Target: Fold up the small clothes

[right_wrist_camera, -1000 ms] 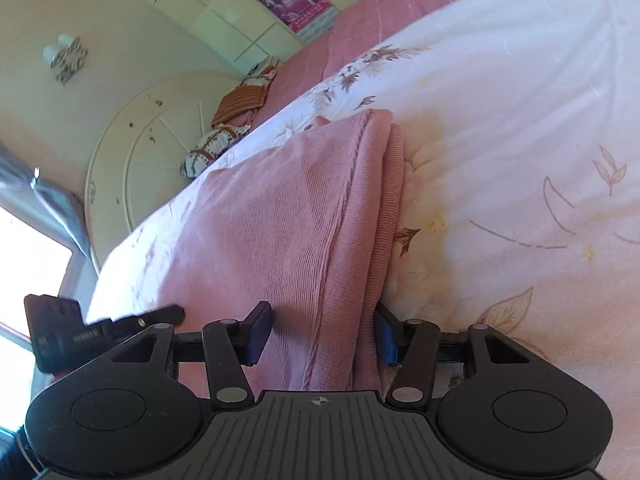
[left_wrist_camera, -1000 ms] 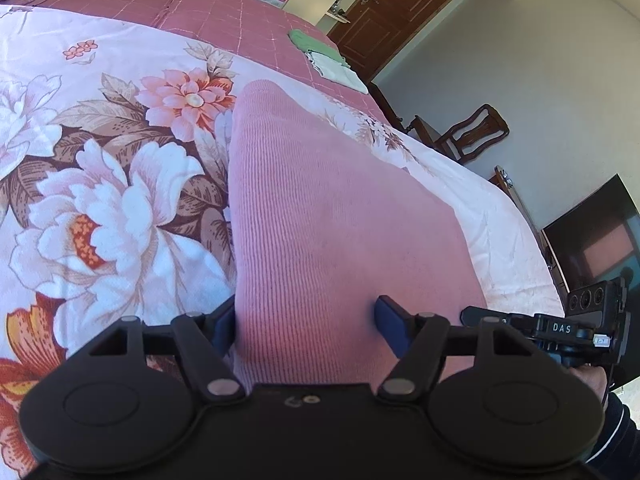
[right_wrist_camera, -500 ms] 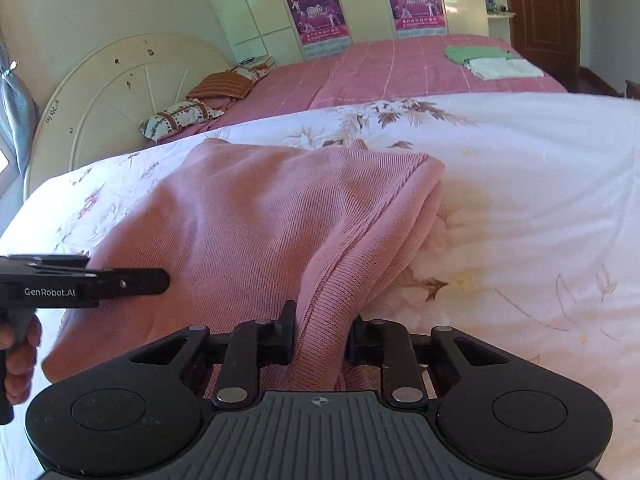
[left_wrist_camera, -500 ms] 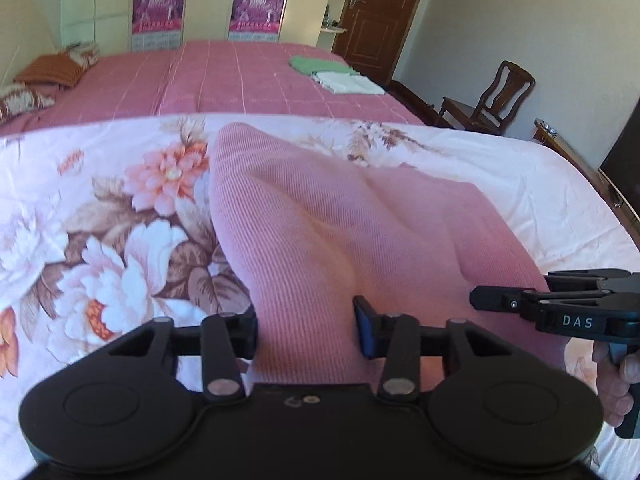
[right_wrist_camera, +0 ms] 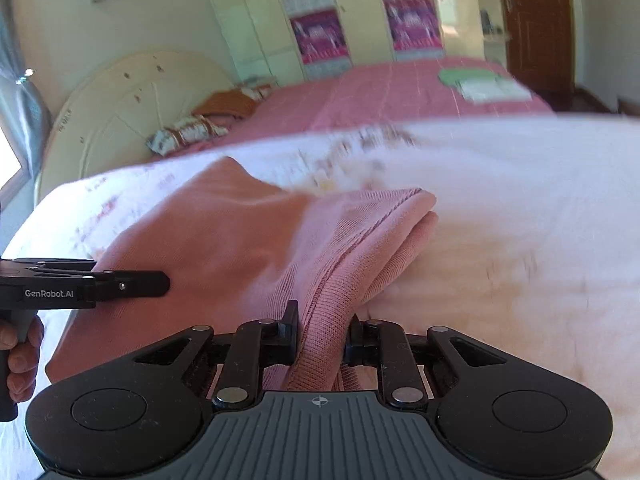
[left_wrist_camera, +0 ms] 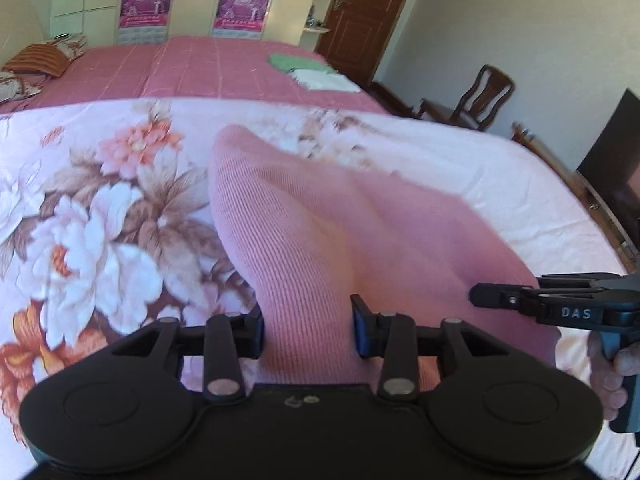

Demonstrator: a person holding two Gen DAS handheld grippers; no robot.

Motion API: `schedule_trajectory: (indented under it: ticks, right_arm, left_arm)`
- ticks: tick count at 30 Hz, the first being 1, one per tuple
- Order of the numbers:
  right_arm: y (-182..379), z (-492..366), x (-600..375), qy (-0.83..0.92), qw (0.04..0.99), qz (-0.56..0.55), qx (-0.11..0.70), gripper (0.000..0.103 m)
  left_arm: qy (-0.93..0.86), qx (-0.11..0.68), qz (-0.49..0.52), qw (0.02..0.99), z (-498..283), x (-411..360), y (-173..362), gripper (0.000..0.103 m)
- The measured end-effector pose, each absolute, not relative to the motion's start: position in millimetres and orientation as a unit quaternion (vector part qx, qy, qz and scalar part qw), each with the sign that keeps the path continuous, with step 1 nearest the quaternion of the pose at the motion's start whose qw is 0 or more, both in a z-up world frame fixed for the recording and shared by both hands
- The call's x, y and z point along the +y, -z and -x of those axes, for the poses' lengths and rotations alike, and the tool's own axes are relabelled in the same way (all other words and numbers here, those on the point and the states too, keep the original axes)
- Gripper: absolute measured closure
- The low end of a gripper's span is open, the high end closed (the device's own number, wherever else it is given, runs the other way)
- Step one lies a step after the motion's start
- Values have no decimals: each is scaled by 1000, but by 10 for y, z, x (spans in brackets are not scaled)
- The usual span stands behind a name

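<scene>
A pink ribbed knit garment (left_wrist_camera: 320, 232) lies on the floral bedspread (left_wrist_camera: 100, 208), its near edge lifted off the bed. My left gripper (left_wrist_camera: 307, 330) is shut on a thick bunch of that edge, pads pressing both sides. In the right wrist view the same pink garment (right_wrist_camera: 224, 240) shows a folded hem, and my right gripper (right_wrist_camera: 322, 334) is shut on a narrow pinch of it. Each gripper appears in the other's view: the right gripper (left_wrist_camera: 480, 295) at the right, the left gripper (right_wrist_camera: 160, 283) at the left, each held by a hand.
Behind the floral bedspread (right_wrist_camera: 520, 220) lies a pink quilted bed (left_wrist_camera: 192, 68) with folded green and white cloths (left_wrist_camera: 312, 70) and pillows (left_wrist_camera: 36, 60). A wooden chair (left_wrist_camera: 476, 96), a dark screen (left_wrist_camera: 612, 176) and a brown door (left_wrist_camera: 372, 12) stand at the right.
Both grippers closed from open onto the garment's near edge, then lifted it. The cloth now rises off the bed in ridges, and both views have levelled out.
</scene>
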State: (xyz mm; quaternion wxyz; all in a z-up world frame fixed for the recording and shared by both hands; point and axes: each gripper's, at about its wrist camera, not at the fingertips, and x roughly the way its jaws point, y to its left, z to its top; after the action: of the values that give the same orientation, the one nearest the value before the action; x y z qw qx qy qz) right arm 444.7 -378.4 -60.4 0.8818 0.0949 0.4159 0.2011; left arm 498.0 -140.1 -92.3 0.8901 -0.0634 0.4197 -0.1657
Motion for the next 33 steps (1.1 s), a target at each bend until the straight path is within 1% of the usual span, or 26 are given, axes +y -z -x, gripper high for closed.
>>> schedule_trajectory:
  ticks: [2,3,4,5,6,7,8,10,11,12,13,14,15,16,20,23,27,33]
  right_arm:
    - [750,-4450,-3846,-199,872,-109,433,84]
    - [767,-4441,-3925,-196,872,-130,429,83]
    - [761,-4433,-3992,-190,873,-149,424,71]
    - [746,-4431,-4047,-175,878,-158,417,60]
    - [733,-4433,-4091,-163,884,-162,408,35]
    - [742,-4460,-4142,-167,882,-172,406,30]
    - [780,-4500,-4181,-175,871,-189,418,30]
    - [917,-4602,-4214,-199,841,-227,450,31]
    - [914,-4595,-4202,-204,845,-221,442,31]
    - [897,-4597,-4162,-207,846,-210,444,33]
    - [875,-4604,-4117,-213,844,-201,449,60]
    - [891,-4611,-4077,-225,832,-207,462,77]
    - [901,-4623,-4016,-222,833,-203,465,81]
    - [866,-4603,-3932,-217,844,-172,460,83]
    - [590,-4404,-3613,-190,886,-77,416,84]
    - [373,-4274,-3412,-191,897,-64,392,85]
    - [132,-4137,-2940,-197,907,-28,371,85]
    - [-18,-4134,-2132,-218,910,-22,353,85]
  left_arm:
    - [163,416,80,891,-4951,-1334,943,57]
    - [157,415,82,892,-4946,-1312,938,50]
    - [154,415,77,893,-4945,-1302,935,46]
    - [155,417,73,893,-4953,-1297,939,44]
    - [157,419,72,891,-4965,-1295,950,41]
    - [160,420,74,890,-4977,-1283,964,41]
    - [163,422,82,888,-4990,-1269,984,41]
    - [170,427,110,881,-5026,-1231,1054,48]
    - [173,427,119,879,-5035,-1218,1079,50]
    - [176,423,123,881,-5037,-1209,1089,55]
    - [177,418,122,883,-5028,-1210,1083,59]
    - [179,414,118,885,-5019,-1213,1071,61]
    - [182,408,114,887,-5004,-1216,1048,65]
    - [185,403,108,890,-4981,-1218,1017,67]
    - [207,378,92,898,-4866,-1164,823,69]
    - [214,361,79,904,-4782,-1001,639,69]
    - [213,345,70,911,-4691,-563,395,69]
    - [190,328,67,923,-4512,214,158,69]
